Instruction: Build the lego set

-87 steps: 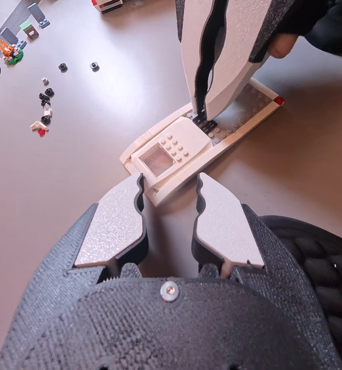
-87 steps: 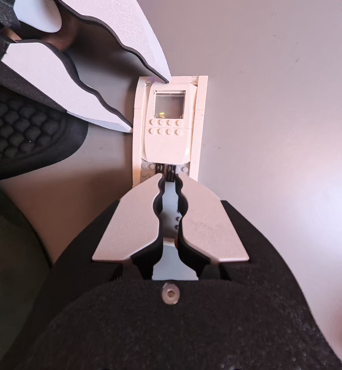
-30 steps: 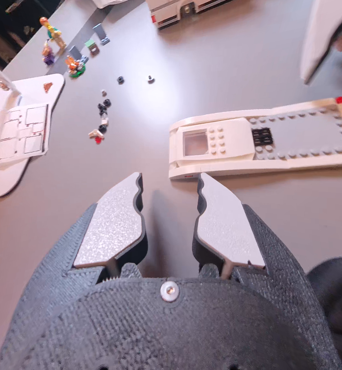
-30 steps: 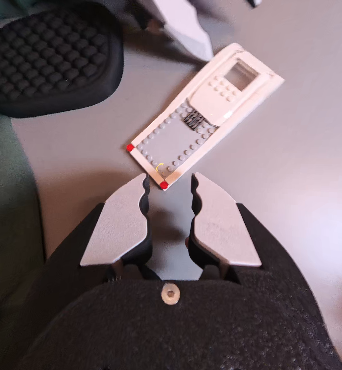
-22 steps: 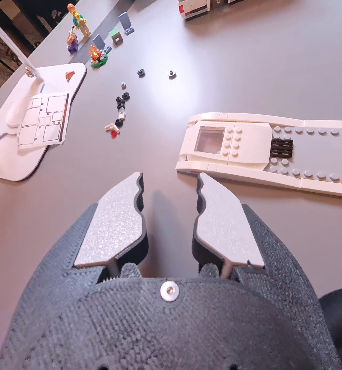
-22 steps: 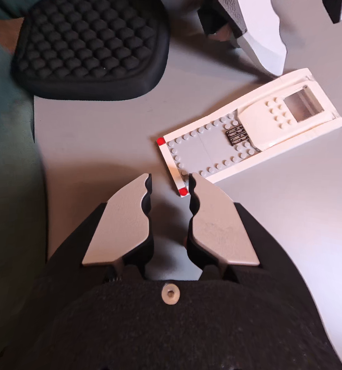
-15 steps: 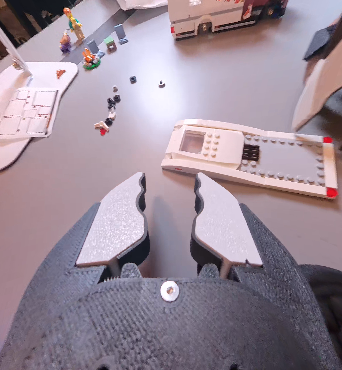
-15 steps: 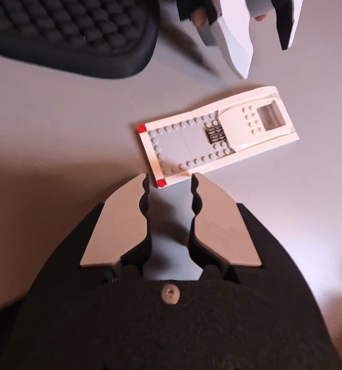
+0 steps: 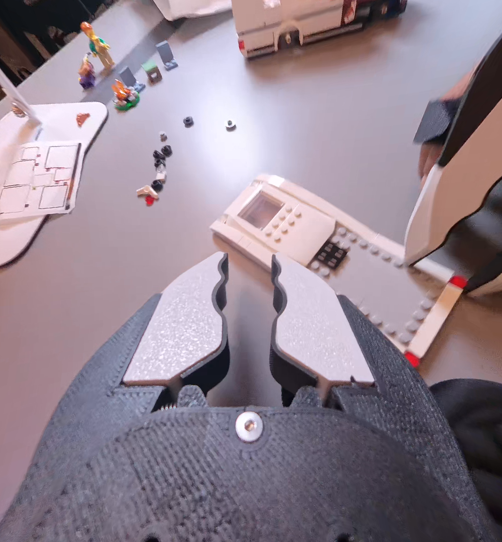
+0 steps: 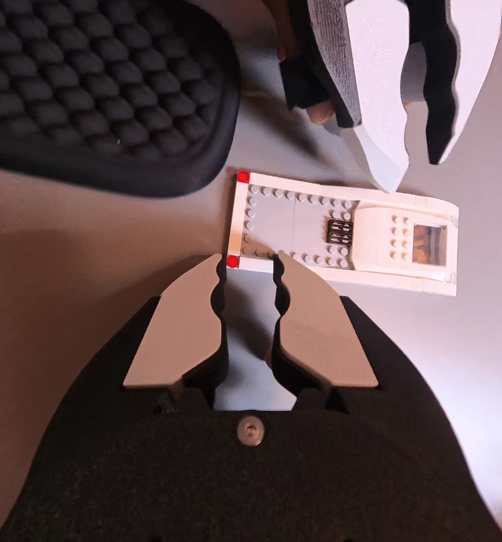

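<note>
The white brick-built panel lies flat on the grey table, studs up, and everything else is placed from it. Its grey studded floor fills the end marked by two red corner studs; a small black grille piece sits on that floor against the raised white sloped section with the clear window at the other end. It seems to lie flat so that it can be worked on from above and gripped along its edges.

The right gripper sits at the red-stud end of the panel's near long edge. Its fingers are apart: the left fingertip is just outside the red corner stud, the right fingertip overlaps the white rim further along, so the corner lies between the jaws. Whether either pad presses the rim cannot be told; nothing is lifted.

The left gripper hovers near the panel's opposite long edge, toward the window end, fingers apart and empty, the panel just beyond its tips.

Further from the panel, loose small black and red pieces lie scattered, then toy figures, a white brick-built vehicle, and a white board with a printed sheet. A black honeycomb cushion rests just off the panel's red-stud end.
</note>
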{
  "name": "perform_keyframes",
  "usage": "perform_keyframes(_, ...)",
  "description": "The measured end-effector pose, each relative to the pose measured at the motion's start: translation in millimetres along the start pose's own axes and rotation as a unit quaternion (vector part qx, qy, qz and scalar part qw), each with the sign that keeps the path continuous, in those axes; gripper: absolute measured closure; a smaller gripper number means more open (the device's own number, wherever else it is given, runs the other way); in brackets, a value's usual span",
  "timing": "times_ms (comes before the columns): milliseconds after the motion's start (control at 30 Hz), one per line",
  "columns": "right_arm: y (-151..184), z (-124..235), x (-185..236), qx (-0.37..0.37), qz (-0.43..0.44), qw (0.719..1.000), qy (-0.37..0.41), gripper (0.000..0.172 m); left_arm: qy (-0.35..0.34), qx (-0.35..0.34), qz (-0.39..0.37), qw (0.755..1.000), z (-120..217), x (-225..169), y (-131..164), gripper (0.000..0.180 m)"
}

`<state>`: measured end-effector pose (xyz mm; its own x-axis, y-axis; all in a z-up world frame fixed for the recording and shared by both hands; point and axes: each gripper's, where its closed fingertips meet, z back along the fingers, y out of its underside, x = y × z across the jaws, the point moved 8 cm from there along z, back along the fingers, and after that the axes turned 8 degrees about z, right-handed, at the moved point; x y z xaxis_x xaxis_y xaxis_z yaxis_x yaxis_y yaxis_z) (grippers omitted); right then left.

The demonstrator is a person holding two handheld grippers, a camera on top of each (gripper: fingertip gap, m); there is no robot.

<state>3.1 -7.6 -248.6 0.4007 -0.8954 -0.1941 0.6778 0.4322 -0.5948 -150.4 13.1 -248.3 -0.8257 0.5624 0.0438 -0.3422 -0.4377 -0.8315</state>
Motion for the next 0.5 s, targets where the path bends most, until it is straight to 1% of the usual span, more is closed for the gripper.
perform_keyframes(33, -5.3, -4.9, -2.7, -0.003, -0.006, 1.0, 0.001, 0.142, 0.003, -0.006, 0.011, 1.0, 4.3, 2.2, -1.3, 0.15)
perform_keyframes(100, -15.4, -13.7, -8.8, -0.021, -0.011, 1.0, 0.005, 0.14, 0.008, -0.012, 0.025, 1.0, 14.0, 5.5, -2.0, 0.144)
perform_keyframes(167, -24.2, -16.6, -13.4, -0.06, -0.012, 0.998, -0.016, 0.129, 0.013, -0.011, 0.035, 0.999, 25.0, 8.3, -0.7, 0.133)
perform_keyframes(200, -27.5, -13.3, -16.1, -0.085, -0.019, 0.996, -0.031, 0.127, 0.019, -0.007, 0.044, 0.999, 30.7, 9.0, 0.3, 0.128)
perform_keyframes(267, -27.3, -0.3, -29.0, -0.129, -0.02, 0.991, -0.03, 0.126, 0.05, 0.027, 0.074, 0.996, 40.0, 6.1, 5.5, 0.119)
perform_keyframes(333, -14.5, 10.9, -52.3, -0.123, -0.004, 0.992, 0.008, 0.126, 0.073, 0.077, 0.087, 0.991, 41.9, 1.5, 16.6, 0.111)
perform_keyframes(367, -6.2, 14.3, -64.8, -0.108, 0.003, 0.994, 0.023, 0.126, 0.079, 0.098, 0.081, 0.989, 39.8, -0.6, 22.0, 0.111)
perform_keyframes(433, 6.6, 17.4, -86.5, -0.094, 0.006, 0.995, 0.034, 0.126, 0.115, 0.137, 0.073, 0.981, 33.6, -6.3, 28.7, 0.115)
perform_keyframes(500, 14.1, 17.5, -100.2, -0.082, 0.007, 0.996, 0.012, 0.126, 0.133, 0.127, 0.07, 0.98, 28.5, -5.2, 24.3, 0.129)
